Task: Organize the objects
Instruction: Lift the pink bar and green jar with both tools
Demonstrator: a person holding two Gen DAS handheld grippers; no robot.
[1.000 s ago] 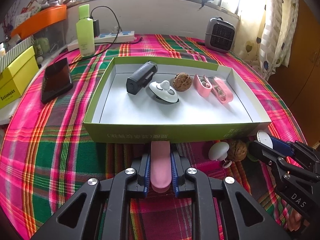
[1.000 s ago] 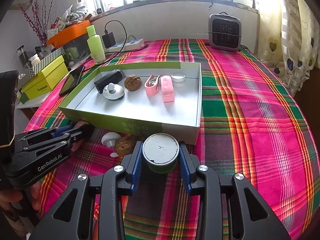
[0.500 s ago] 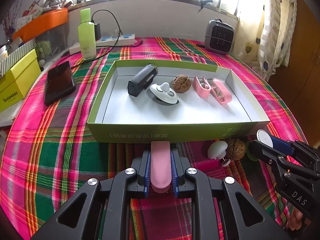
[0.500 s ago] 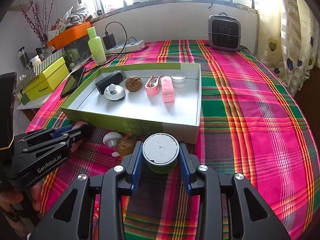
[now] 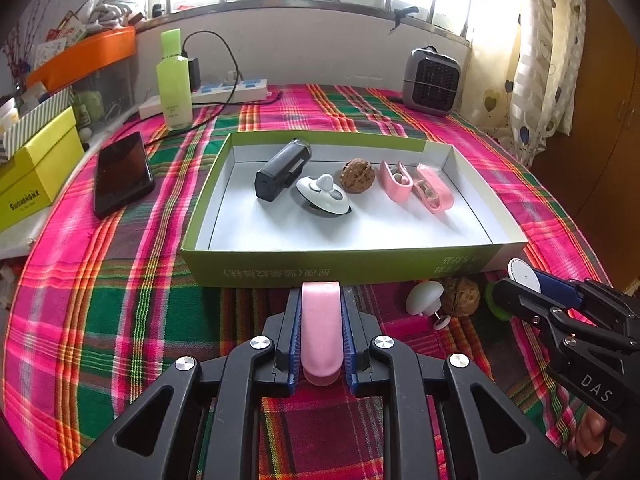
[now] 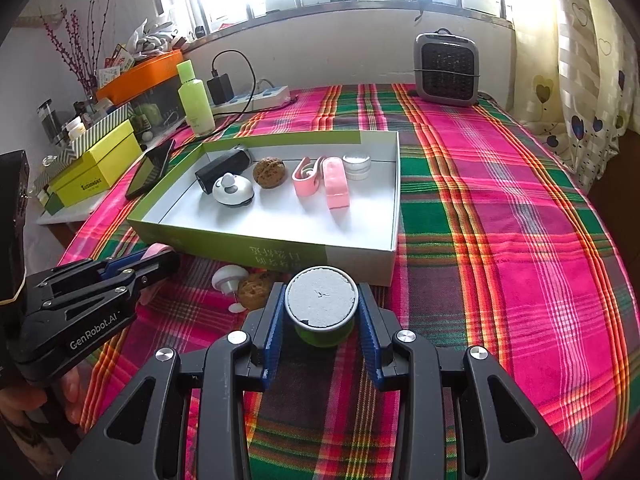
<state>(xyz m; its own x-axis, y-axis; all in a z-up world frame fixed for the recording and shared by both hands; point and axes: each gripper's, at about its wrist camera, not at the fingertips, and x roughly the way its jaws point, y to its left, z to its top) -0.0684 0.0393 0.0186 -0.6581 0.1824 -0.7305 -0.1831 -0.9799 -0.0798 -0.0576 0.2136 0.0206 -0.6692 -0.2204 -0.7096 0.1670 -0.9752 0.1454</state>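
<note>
1. A box (image 5: 340,268) sits mid-table; inside, left to right: a torch (image 5: 282,174), a knob (image 5: 323,199), a walnut (image 5: 357,175), 2 clips (image 5: 416,186).
2. Left of it lies a phone (image 5: 122,172).
3. Near its front wall lie a second walnut (image 5: 462,296) and a mushroom-shaped knob (image 5: 424,302).

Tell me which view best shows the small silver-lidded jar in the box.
The right wrist view: the silver-lidded jar stands in plain sight at the box's far right corner, beside the pink case. In the left wrist view only a faint sliver of it seems to peek out behind that pink case, too little to identify.
</note>
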